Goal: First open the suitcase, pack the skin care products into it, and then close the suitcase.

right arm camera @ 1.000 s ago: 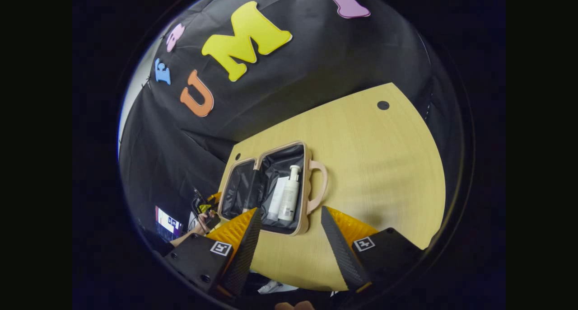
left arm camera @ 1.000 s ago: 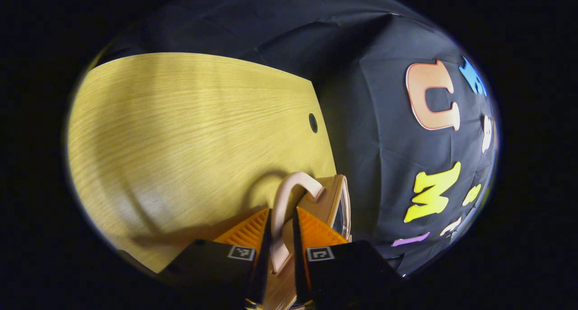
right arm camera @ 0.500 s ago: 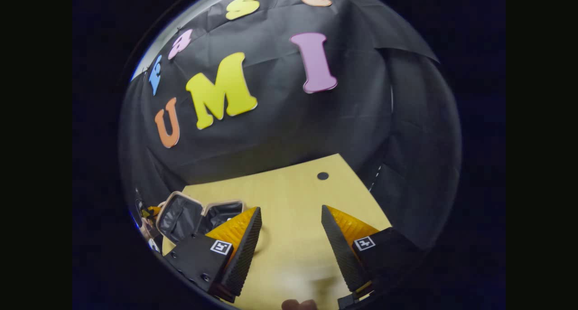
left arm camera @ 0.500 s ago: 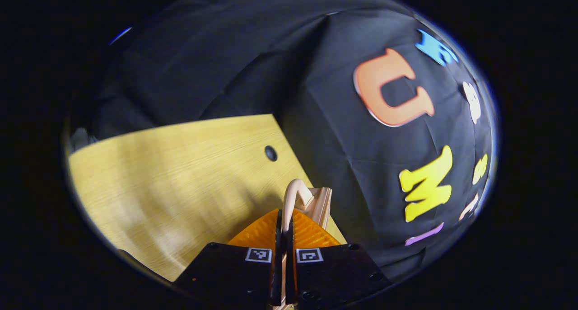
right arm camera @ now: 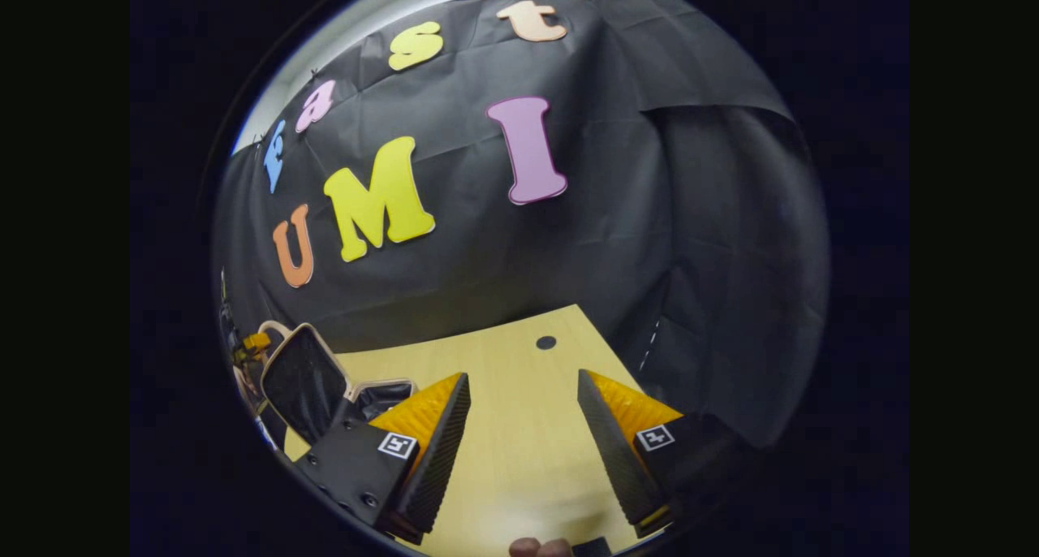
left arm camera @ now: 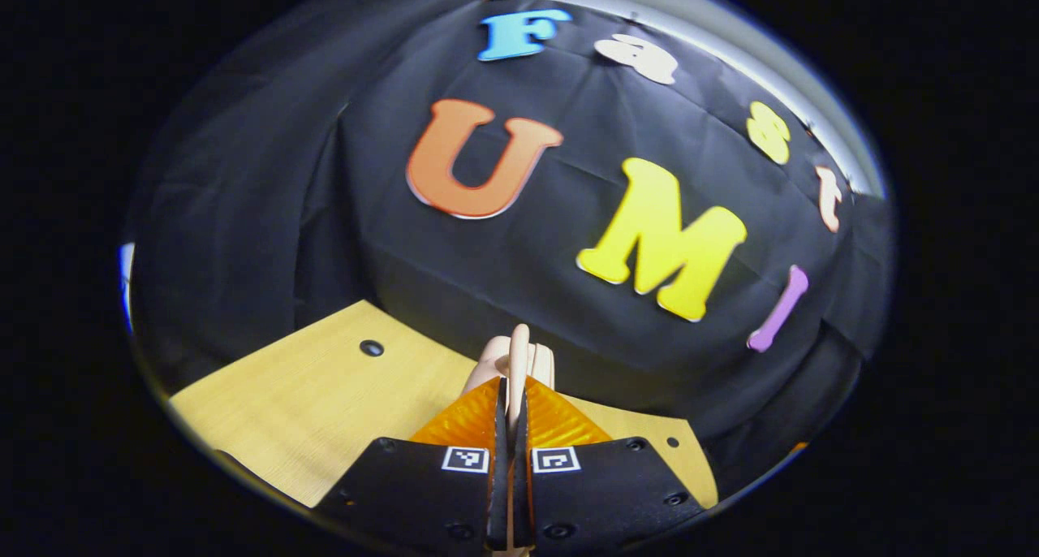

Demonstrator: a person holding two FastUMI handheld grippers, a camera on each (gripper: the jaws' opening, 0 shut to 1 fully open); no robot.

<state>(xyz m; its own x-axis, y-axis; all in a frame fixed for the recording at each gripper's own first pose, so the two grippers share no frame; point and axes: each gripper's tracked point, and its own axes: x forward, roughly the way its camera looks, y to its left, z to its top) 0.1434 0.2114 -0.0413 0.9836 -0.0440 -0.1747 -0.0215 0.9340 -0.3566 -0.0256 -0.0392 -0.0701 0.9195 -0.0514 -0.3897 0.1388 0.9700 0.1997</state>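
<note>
In the left gripper view, the left gripper (left arm camera: 509, 427) is clamped on the suitcase handle (left arm camera: 518, 358). Both fingers press against the thin pink handle, which runs upright through the narrow gap between them and projects past the fingertips. The wooden table (left arm camera: 325, 403) lies below and to the left, with a small dark hole (left arm camera: 372, 347) in its surface.

In the right gripper view, the right gripper (right arm camera: 519, 435) hangs over the bare table (right arm camera: 519, 459) with its fingers spread wide and nothing between them. The suitcase (right arm camera: 308, 378) sits well to the left of these fingers, at the table's left end. Its black-lined lid half is raised at a steep tilt; the lower half is partly hidden behind the left finger (right arm camera: 422, 427). The left gripper shows faintly beside the raised lid.
</note>
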